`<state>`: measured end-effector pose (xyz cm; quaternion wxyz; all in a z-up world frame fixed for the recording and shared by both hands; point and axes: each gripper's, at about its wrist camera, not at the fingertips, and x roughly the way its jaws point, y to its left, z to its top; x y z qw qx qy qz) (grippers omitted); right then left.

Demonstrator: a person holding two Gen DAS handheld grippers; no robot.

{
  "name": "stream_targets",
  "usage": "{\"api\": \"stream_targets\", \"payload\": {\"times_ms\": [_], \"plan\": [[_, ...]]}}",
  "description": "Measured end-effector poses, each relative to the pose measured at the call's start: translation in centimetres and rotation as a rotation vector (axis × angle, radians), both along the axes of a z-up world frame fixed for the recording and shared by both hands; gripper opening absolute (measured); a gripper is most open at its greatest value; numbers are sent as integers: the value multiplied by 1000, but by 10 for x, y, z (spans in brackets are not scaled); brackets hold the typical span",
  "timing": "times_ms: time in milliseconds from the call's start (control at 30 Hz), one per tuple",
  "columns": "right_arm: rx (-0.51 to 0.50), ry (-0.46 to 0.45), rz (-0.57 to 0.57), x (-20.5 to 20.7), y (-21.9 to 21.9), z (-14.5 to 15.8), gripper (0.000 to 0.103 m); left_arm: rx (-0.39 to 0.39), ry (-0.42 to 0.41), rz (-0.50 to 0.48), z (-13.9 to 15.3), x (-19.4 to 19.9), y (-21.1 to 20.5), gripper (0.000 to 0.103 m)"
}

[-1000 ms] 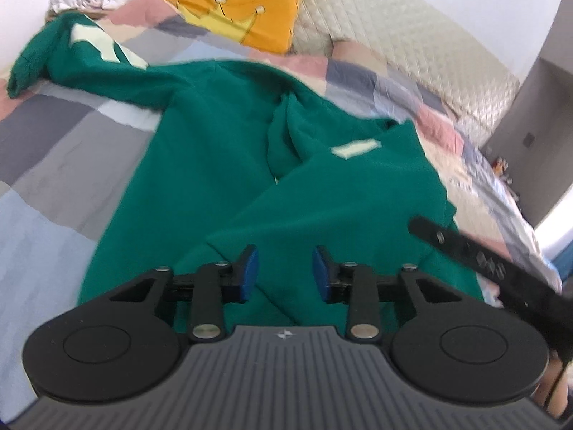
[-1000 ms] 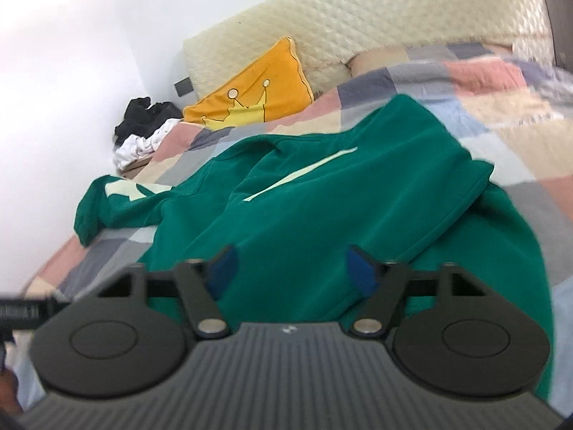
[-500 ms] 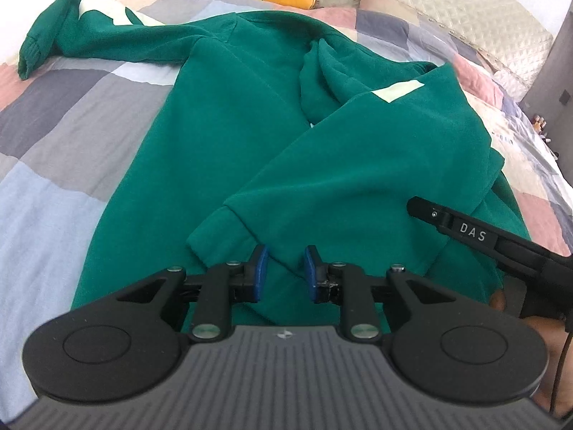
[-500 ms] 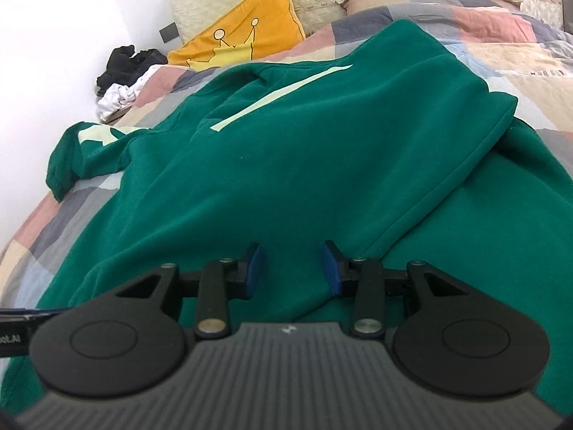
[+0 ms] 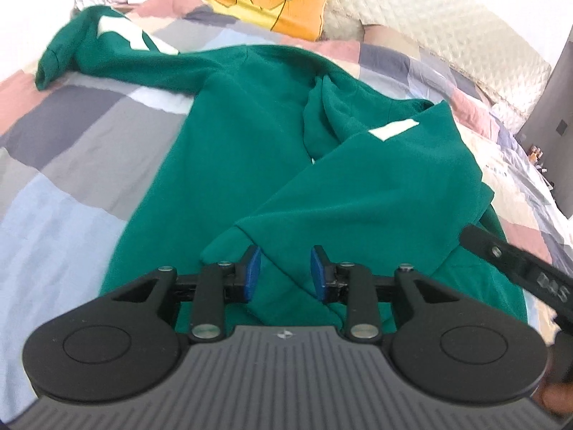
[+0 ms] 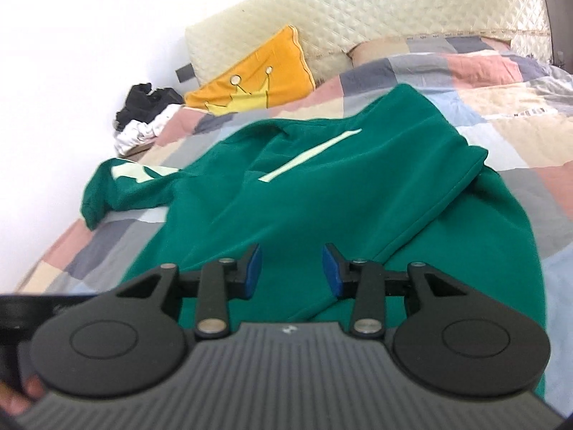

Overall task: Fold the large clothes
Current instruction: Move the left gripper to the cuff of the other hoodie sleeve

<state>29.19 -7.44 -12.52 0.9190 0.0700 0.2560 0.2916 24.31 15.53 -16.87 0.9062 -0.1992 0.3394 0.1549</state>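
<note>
A large green sweatshirt (image 5: pixel 250 150) with pale stripes lies on the patchwork bed; it also shows in the right wrist view (image 6: pixel 322 193). Its right sleeve is folded across the body, its cuff (image 5: pixel 222 243) near the hem. The left sleeve (image 5: pixel 107 50) stretches out toward the wall. My left gripper (image 5: pixel 285 272) is open and empty, just above the folded cuff. My right gripper (image 6: pixel 292 268) is open and empty, above the lower part of the folded sleeve. Part of the right gripper's body (image 5: pixel 515 268) shows at the right edge of the left wrist view.
An orange crown pillow (image 5: pixel 261 3) leans on the quilted cream headboard (image 6: pixel 394 10). A heap of black and white clothes (image 6: pixel 147 118) sits at the bed's far corner by the wall. The patchwork cover (image 5: pixel 61 165) lies bare to the left of the sweatshirt.
Both grippers were nearly shut low over the sweatshirt half a second ago. They have now opened and lifted back, letting go of the folded sleeve.
</note>
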Motion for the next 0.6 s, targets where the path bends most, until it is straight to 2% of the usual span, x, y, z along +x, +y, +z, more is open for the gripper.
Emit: {"api": "stream_targets", "payload": {"times_ms": [300,367,500,600], "plan": [[26,-24,-9,-40,-16,10,42,112,-69,-26,36,-24,-11,36],[10,-59,-6,-43,-12,13,42,121,-81,-18,44,-24,-7,51],[9,-77,-1,-38,-7,11,42,178,-59,2,60,-14,21,52],[-11,-72,-1,-31,1,4,42,230,-30,36,65,-5,59,60]]}}
